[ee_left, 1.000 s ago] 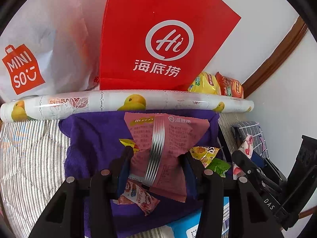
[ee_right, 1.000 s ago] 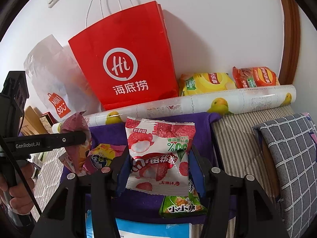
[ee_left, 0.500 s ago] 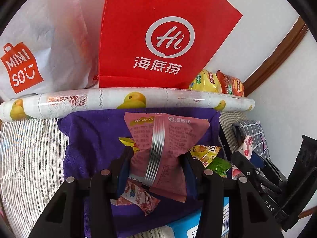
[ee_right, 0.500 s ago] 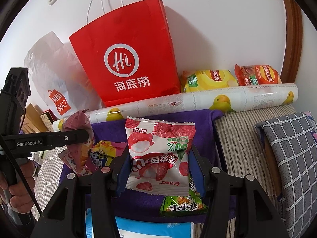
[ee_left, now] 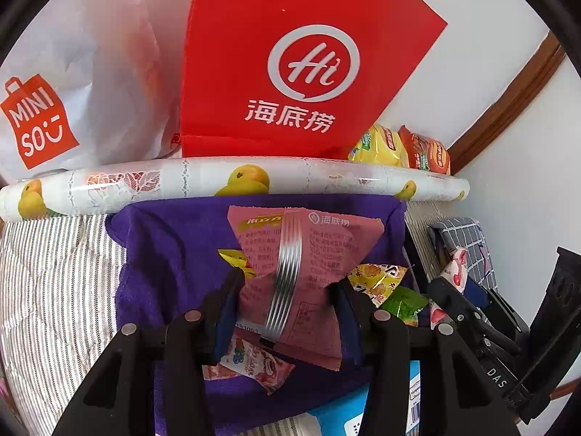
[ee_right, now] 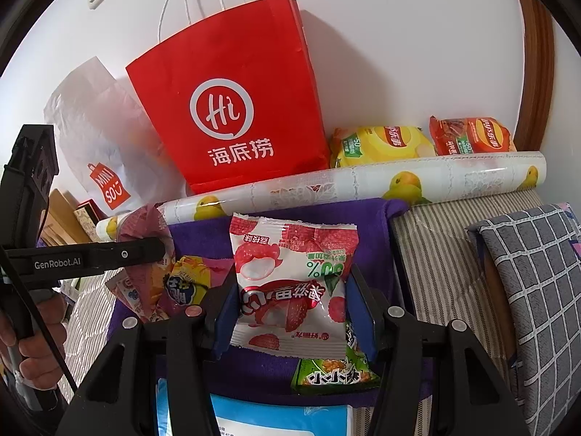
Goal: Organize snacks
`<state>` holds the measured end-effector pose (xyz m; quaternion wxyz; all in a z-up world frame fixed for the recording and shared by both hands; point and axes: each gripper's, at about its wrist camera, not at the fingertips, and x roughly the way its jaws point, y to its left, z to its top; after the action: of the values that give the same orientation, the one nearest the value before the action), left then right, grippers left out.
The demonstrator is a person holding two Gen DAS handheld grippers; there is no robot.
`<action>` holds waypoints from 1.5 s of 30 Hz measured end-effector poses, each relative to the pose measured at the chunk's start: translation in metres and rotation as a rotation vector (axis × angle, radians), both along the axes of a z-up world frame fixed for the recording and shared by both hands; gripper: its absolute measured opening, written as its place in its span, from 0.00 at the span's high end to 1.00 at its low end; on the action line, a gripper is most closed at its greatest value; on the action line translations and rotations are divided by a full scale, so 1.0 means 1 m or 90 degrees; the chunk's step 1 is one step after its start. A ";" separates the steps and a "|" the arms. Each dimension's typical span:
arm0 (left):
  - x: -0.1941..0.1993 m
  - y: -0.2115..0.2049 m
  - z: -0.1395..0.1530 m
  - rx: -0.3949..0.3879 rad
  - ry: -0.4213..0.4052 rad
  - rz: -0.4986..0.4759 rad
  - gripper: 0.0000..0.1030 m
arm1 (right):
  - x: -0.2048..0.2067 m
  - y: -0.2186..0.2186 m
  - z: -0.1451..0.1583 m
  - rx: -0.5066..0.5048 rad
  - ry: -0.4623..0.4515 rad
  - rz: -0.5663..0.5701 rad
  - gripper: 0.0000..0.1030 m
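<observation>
Snack packets held over a purple cloth (ee_left: 170, 254): left gripper (ee_left: 287, 290) clamps a pink packet (ee_left: 319, 254); right gripper (ee_right: 290, 294) clamps a white lychee packet (ee_right: 287, 272). Farther off, a patterned roll (ee_right: 454, 178), then a red bag (ee_right: 232, 109).

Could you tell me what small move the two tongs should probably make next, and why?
Probably lift both packets toward the red paper bag. The left tongs are shut on the pink packet, the right tongs on the lychee packet, both above the purple towel.
</observation>
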<state>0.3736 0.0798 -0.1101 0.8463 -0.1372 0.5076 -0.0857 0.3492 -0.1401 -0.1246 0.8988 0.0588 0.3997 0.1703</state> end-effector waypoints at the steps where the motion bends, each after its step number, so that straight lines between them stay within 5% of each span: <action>1: 0.000 0.001 0.000 -0.001 0.000 0.003 0.55 | 0.000 0.000 0.000 0.001 0.000 -0.001 0.48; 13: 0.000 0.002 -0.004 -0.030 0.008 -0.009 0.55 | 0.004 0.004 -0.008 -0.005 0.028 0.027 0.47; 28: 0.002 -0.021 -0.022 -0.006 0.044 -0.036 0.55 | 0.012 0.008 -0.028 -0.044 0.067 0.020 0.42; 39: 0.003 -0.022 -0.024 -0.012 0.055 -0.038 0.55 | 0.007 0.005 -0.021 -0.039 0.043 0.016 0.37; 45: 0.002 -0.019 -0.018 -0.011 0.049 -0.044 0.42 | -0.001 0.003 -0.010 -0.021 0.031 0.005 0.37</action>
<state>0.3753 0.0605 -0.1286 0.8213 -0.1303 0.5436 -0.1140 0.3481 -0.1371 -0.1343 0.8890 0.0465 0.4243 0.1661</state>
